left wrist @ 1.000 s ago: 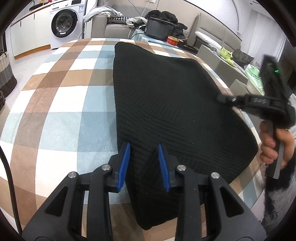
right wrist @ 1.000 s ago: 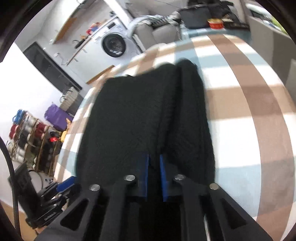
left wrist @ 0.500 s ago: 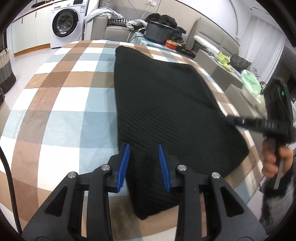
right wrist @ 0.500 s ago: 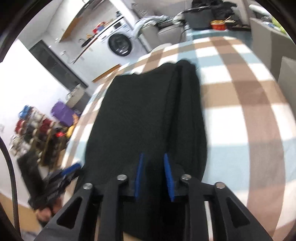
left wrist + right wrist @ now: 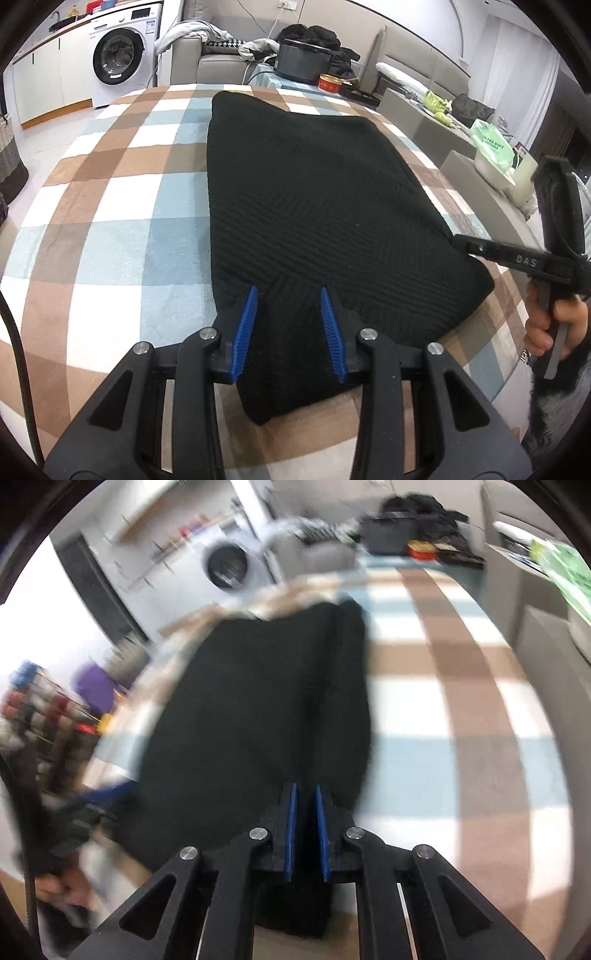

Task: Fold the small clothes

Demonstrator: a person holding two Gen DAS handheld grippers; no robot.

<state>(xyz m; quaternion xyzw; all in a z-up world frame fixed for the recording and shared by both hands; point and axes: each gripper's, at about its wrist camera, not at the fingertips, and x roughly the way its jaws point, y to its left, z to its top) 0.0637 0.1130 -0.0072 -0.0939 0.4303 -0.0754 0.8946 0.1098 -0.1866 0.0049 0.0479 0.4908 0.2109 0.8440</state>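
Black ribbed knit garment (image 5: 314, 206) lies folded lengthwise on the plush checked blanket (image 5: 110, 229) of brown, blue and white, its near end at both tools. Since a second ago the right gripper (image 5: 306, 830) loosened briefly and is closing again on the near right corner, cloth between its blue ridged pads. The left gripper (image 5: 290, 328) is opening, its 2 pads straddling the near edge without pressing. That suggests a re-grip before the next fold. The knit looks soft and thick.
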